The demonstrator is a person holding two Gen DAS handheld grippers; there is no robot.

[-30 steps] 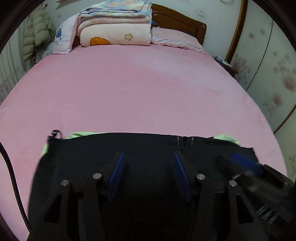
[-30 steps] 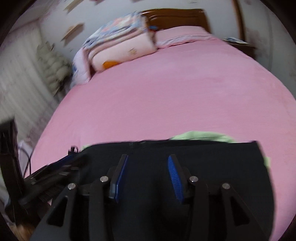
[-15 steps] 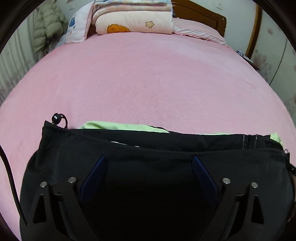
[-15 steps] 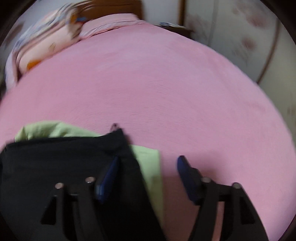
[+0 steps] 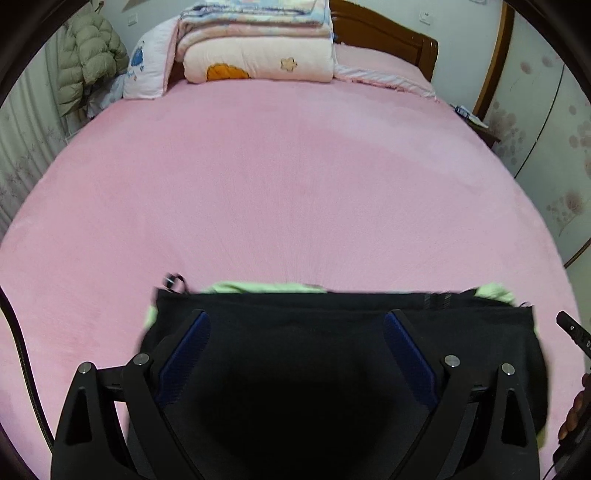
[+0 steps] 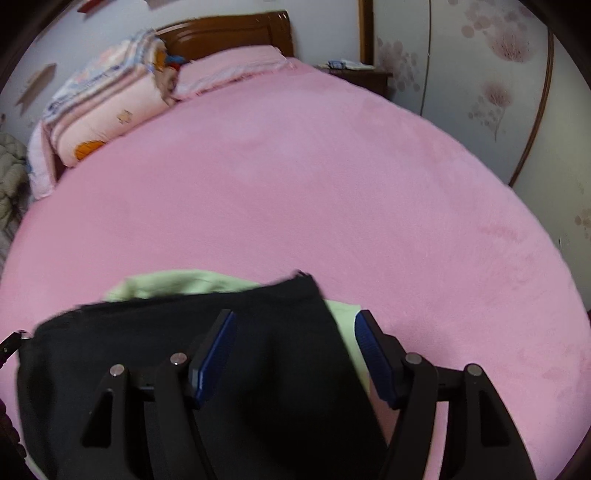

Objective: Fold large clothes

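A black garment with a light green lining (image 5: 332, 332) lies folded at the near edge of the pink bed (image 5: 277, 184). My left gripper (image 5: 297, 325) is open, its blue pads wide apart above the middle of the black cloth, holding nothing. In the right wrist view the same garment (image 6: 147, 350) fills the lower left, green lining (image 6: 166, 282) showing at its far edge. My right gripper (image 6: 295, 328) is open over the garment's right edge, with the left pad over black cloth and the right pad over the green strip and bed.
Folded quilts and pillows (image 5: 255, 48) are stacked at the wooden headboard (image 5: 388, 33). A puffy jacket (image 5: 88, 62) hangs at the far left. A nightstand (image 6: 354, 74) stands right of the bed. A black cable (image 5: 22, 362) runs along the left edge.
My left gripper has opened wider and backed off over the garment. My right gripper has swung from the garment's middle to its right edge, staying open.
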